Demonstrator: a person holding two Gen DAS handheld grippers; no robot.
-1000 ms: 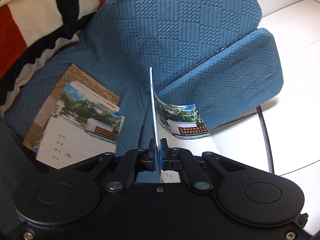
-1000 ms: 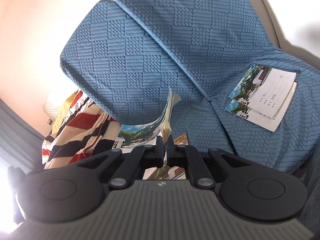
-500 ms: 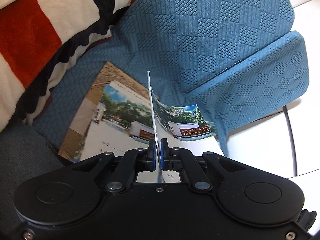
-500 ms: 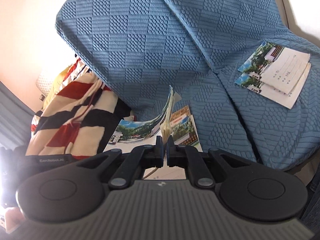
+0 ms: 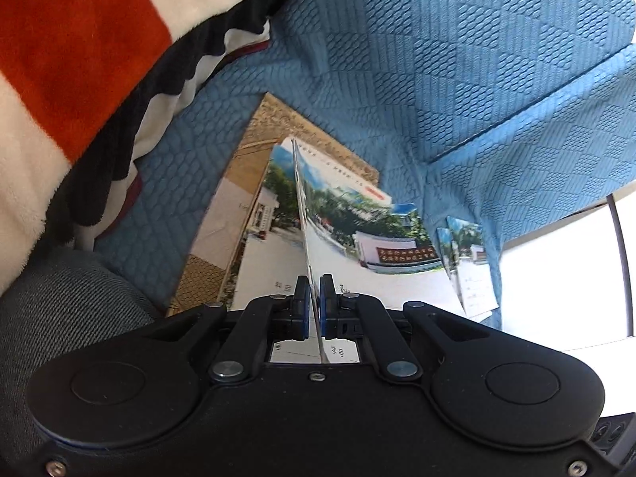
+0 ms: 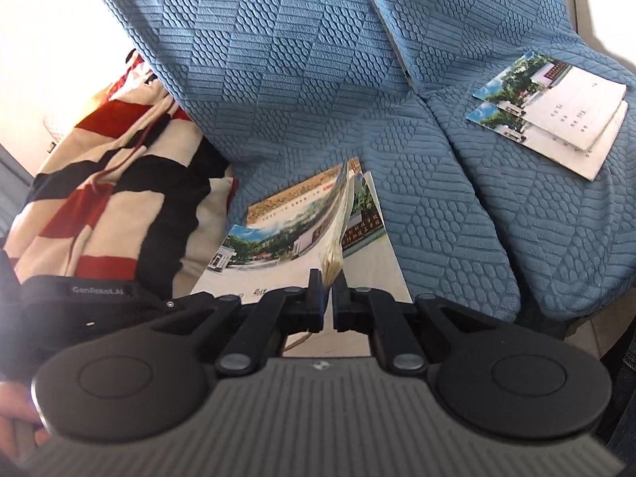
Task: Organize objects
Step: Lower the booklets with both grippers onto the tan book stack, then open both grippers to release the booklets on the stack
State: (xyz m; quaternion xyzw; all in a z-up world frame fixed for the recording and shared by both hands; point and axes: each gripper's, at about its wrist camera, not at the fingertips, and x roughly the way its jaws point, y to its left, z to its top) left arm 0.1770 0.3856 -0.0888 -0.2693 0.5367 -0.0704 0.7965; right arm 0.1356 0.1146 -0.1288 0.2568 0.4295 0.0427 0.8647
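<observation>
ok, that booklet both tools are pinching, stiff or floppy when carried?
Probably floppy: the booklet curves and sags between the left tool and right tool. Likely light, since thin edge pinches hold it. Its pages fan out, so they may splay.

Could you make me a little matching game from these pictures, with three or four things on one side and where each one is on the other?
Things:
1. striped blanket
2. held booklet
3. pair of small booklets
4. brown-covered booklet

Places:
A. lying flat at the bottom of the pile on the blue sofa cover
B. bunched up at the sofa's end, beside the pile
C. lying apart on the next seat cushion
D. pinched on edge by the left gripper and the right gripper

Pairs: 1-B, 2-D, 3-C, 4-A
</observation>
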